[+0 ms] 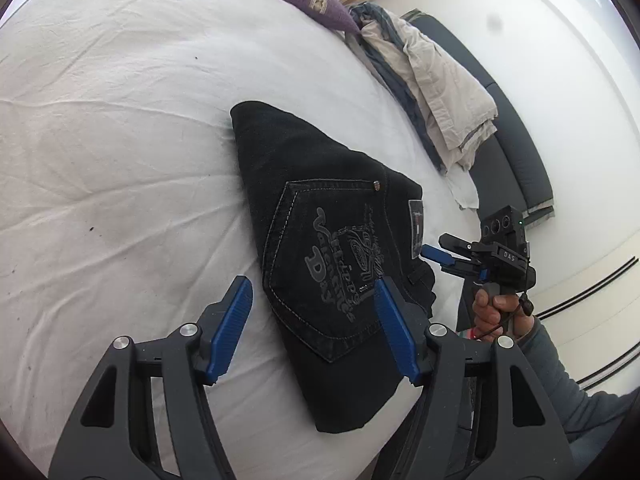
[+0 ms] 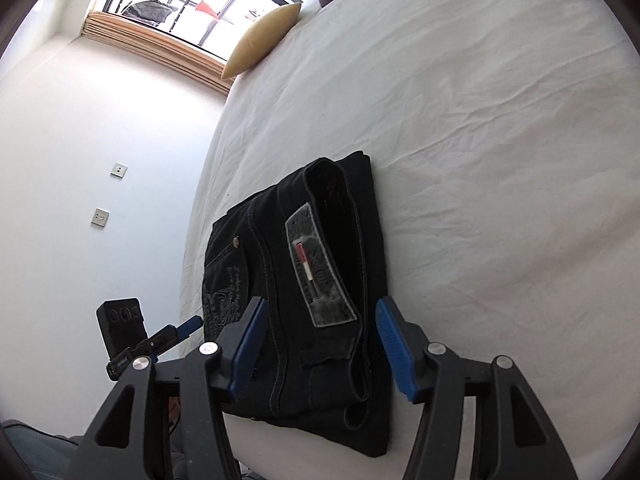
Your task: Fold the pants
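Both tongs stand wide and hold nothing. The left gripper (image 1: 316, 320) hangs above the near end of the pants (image 1: 320, 240), with its blue fingers (image 1: 234, 320) spread over the printed back pocket (image 1: 332, 264). The right gripper (image 2: 320, 344) faces the waistband side, where the grey label patch (image 2: 320, 268) shows, and it does not touch the cloth; in the left wrist view it (image 1: 436, 254) is just beside the pants at the bed's edge.

The pants lie on the white bed sheet (image 1: 120, 160) as a compact, thick packet, near the edge of the bed where the person stands. A pile of other clothes (image 1: 432, 80) lies well apart, toward the far edge.

The folding seems almost finished or finished: the layers are stacked and no leg hangs free. The next move probably calls only for a small check, for example pressing the top layer flat or squaring the loose waistband edge (image 2: 360, 392), and the grippers should close gently so that the stack does not slide.
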The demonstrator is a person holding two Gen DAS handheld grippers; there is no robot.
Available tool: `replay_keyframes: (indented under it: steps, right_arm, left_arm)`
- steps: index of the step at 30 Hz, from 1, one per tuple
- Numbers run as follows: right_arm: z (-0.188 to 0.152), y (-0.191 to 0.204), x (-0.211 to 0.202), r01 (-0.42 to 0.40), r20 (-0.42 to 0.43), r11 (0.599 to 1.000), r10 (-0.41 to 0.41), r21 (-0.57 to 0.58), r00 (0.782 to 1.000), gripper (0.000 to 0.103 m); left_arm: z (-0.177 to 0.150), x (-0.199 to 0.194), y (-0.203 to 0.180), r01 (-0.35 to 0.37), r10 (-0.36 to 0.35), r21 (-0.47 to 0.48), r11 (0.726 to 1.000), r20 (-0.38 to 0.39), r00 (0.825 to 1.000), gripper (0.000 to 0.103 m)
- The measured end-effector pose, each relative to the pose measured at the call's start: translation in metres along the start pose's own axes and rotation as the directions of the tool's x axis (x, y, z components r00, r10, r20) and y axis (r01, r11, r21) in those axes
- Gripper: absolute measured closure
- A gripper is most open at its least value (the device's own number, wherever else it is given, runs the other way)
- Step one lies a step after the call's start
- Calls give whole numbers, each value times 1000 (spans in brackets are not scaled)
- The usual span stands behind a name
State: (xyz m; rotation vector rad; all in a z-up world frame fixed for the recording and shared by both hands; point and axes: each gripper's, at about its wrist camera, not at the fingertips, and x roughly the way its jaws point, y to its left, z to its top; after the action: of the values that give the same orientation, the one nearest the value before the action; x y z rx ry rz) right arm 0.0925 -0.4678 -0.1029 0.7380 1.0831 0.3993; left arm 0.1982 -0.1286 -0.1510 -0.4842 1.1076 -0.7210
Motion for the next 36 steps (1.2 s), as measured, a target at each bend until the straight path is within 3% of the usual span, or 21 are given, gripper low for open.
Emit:
replay_keyframes:
  steps: [6,9,12,18,26,36]
  right_arm:
    - [14,-11,30,25,-63,1000,-24,15,998,43]
    - [19,-10,36,20,-73,1000,-19,5,997,43]
    - [21,-9,39,17,-89,1000,-17,8,996,43]
    - [23,-1,46,55,-108,998,-55,-6,993,56]
    - [16,23,40,167,-92,980,-178,-111,980,75]
    - [5,53,28,281,-17,932,-293,-230,956,83]
  left_arm:
    - [2,34,2,-62,60,-16,998,-95,994,43]
    - [3,41,-3,-55,54,-13,998,-102,993,44]
    - [6,44,-5,-69,67,-17,997,-111,992,55]
    - [5,45,-18,-94,93,-5,996,-97,991,64]
    - [7,42,-29,-103,102,-15,995,-69,992,75]
    - [9,31,-31,-76,75,-22,997,-31,997,82]
